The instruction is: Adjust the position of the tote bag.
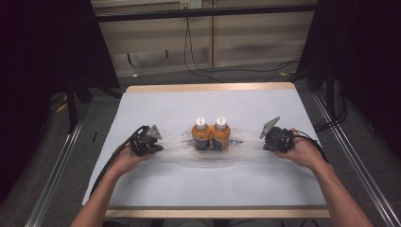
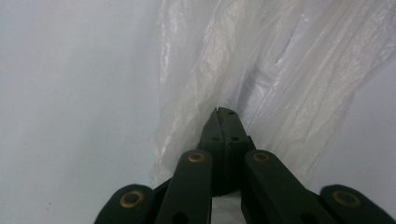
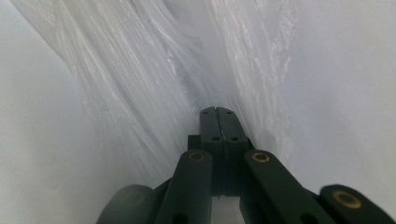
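Note:
Two orange bottles with white caps (image 1: 200, 134) (image 1: 221, 134) stand side by side at the table's middle, inside a clear plastic bag (image 1: 182, 142) that spreads out flat to both sides. My left gripper (image 1: 160, 147) rests at the bag's left end. In the left gripper view its jaws (image 2: 224, 112) are shut, with the film (image 2: 280, 70) gathered into the tips. At the bag's right end my right gripper (image 1: 263, 145) is also shut, and the film (image 3: 140, 70) bunches toward its tips (image 3: 217, 111). Neither gripper view shows the bottles.
A white cover (image 1: 213, 189) lies over the table, with wooden strips at its front and back edges. Metal rails run along the floor on both sides. Black cables (image 1: 203, 66) trail on the floor behind the table, and dark curtains hang left and right.

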